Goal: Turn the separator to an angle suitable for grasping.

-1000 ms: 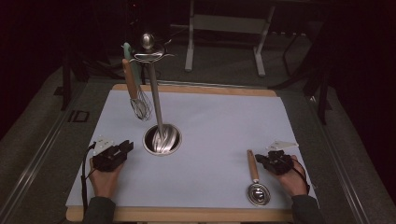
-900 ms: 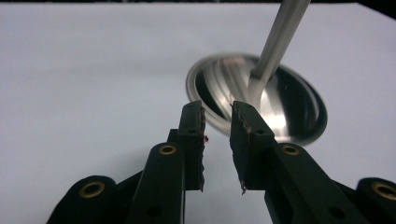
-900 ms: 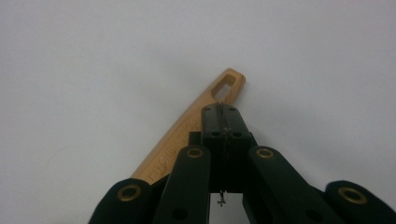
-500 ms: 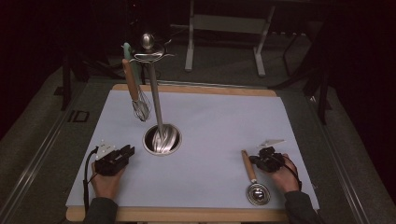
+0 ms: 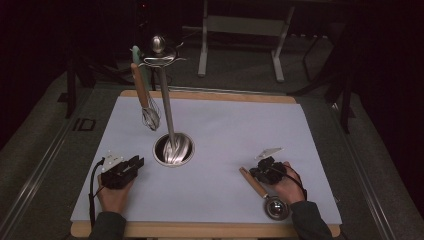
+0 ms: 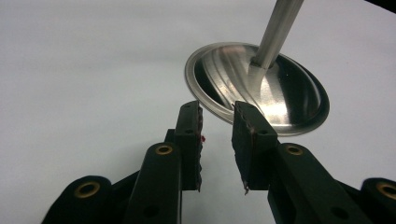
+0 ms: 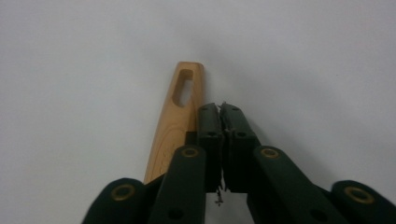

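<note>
The right gripper, jaws pressed together on nothing, is resting beside the ladle at five o'clock, risking nudging it away, while the left gripper is waiting, jaws slightly parted and empty.

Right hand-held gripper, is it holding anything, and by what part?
Nothing. The right hand-held gripper has its jaws shut together beside the wooden handle of the utensil, not around it.
</note>
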Demonstrator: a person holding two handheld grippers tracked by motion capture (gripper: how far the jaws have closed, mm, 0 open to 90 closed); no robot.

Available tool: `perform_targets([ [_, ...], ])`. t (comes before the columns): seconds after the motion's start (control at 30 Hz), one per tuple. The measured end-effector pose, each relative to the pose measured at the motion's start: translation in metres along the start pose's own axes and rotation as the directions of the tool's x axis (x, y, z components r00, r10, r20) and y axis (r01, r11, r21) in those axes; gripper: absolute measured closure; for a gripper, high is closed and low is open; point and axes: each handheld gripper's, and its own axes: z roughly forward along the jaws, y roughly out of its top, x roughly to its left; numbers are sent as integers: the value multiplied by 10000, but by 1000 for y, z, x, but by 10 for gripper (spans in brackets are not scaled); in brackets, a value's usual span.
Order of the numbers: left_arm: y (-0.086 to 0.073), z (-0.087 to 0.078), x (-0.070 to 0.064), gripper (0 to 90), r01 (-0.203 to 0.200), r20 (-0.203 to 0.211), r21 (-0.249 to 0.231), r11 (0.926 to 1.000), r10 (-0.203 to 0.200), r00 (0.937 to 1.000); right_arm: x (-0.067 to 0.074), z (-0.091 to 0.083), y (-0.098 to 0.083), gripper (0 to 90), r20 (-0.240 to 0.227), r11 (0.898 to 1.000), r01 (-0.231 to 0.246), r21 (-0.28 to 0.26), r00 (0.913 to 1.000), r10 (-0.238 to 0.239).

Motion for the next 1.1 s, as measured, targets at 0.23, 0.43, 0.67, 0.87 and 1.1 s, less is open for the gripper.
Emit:
perform_targets([
  [0.23, 0, 0, 0, 728, -33, -16, -6, 10000, 33, 10000, 3, -23, -7, 731, -509, 9998, -111, -136, 9986, 104],
  [0.43, 0, 0, 0, 727, -9, -1, -26, 10000, 9, 10000, 10, -36, -26, 668, -1023, 9984, -553, 116, 9932, 562],
  [0.67, 0, 0, -1, 727, -50, -32, -17, 10000, 50, 10000, 18, -31, -40, 658, -773, 9947, -768, 677, 9936, 819],
  [0.87, 0, 0, -1, 727, -40, -34, -37, 10000, 40, 10000, 14, -23, -28, 682, -619, 9924, -1023, 684, 9924, 1066],
  [1.1, 0, -1, 0, 724, 57, -21, -113, 9999, -58, 10000, -2, -2, 1, 683, -671, 9878, -1409, 667, 9871, 1454],
])
